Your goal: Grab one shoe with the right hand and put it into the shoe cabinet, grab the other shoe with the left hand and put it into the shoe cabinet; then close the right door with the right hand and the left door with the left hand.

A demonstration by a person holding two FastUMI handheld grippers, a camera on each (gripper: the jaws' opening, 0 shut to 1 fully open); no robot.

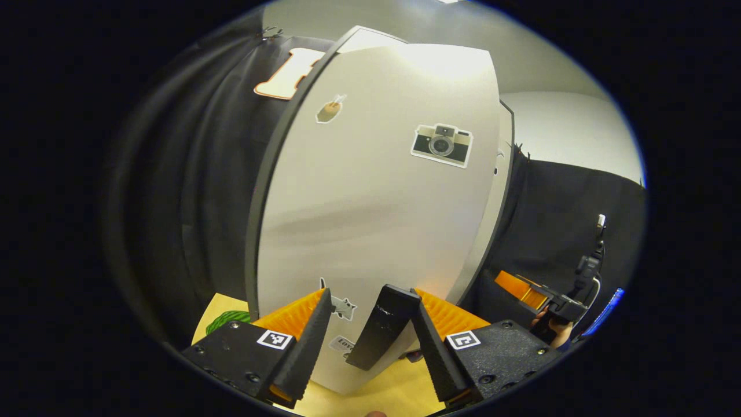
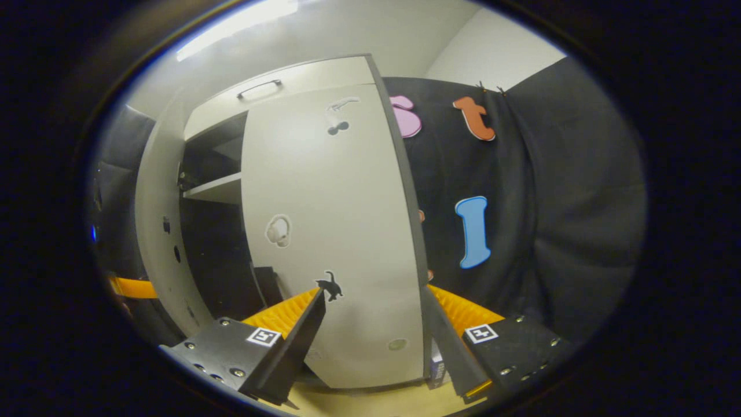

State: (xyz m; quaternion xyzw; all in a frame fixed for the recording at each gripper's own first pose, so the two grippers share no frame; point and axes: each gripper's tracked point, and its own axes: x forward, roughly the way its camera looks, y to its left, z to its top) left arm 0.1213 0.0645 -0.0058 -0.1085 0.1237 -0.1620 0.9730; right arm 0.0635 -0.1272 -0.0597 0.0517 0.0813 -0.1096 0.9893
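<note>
Left gripper (image 1: 370, 324) fingers spread, left door (image 1: 370, 197) filling 12 o'clock, its dark handle (image 1: 383, 327) between the tips. Right gripper (image 2: 373, 324) spread, right door (image 2: 336, 231) at 12, near shut; shoe cabinet (image 2: 211, 191) interior at 10.

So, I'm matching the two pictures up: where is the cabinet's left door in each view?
Left gripper view: the left door stands large at centre, its camera sticker at upper right.
Right gripper view: the left door is the pale panel at far left, standing open.
Shared landmark: the yellow floor along the bottom.
</note>
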